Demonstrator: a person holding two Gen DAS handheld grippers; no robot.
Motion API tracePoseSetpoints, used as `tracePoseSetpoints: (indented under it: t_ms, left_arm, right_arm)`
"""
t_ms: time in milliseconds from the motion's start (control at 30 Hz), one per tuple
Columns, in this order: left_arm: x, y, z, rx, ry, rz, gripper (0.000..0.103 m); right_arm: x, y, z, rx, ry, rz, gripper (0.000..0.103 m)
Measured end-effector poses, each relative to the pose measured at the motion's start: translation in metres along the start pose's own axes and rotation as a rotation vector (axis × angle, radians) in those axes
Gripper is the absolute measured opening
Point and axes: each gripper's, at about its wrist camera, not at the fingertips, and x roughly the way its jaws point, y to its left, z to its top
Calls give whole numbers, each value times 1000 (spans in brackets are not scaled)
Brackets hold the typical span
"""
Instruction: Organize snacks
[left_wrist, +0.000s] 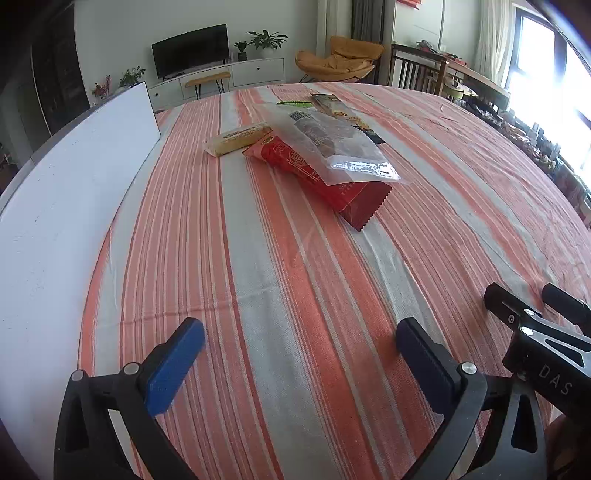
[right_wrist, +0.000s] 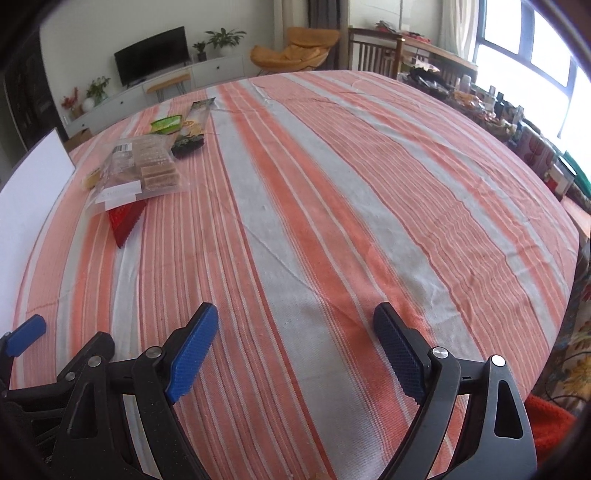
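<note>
A clear wafer bag is laid flat across a red serrated-edge packet; a yellow bar wrapper, a green packet and a dark pouch are lying nearby.

left wrist: looked down-forward, low over striped tablecloth, snack pile ahead | right wrist: same tilt, pile far left | shared: tablecloth, pile, television

Bright daylight from the window — blown-out glare there, fisheye bending and dark corners.
</note>
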Motion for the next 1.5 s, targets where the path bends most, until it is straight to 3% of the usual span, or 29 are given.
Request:
tracePoseSetpoints:
  t_ms: [633,1233,1500]
  left_arm:
    - [16,13,24,-13,1,6,103]
    - [16,13,23,-12,1,9,103]
    - [17,13,24,-17,1,11,103]
  right_arm:
    - [-2,1,-1,-1,-2,-3,92]
    - [-2,1,0,2,-4,-10,93]
    - [33,-12,48,15,-3,-26,99]
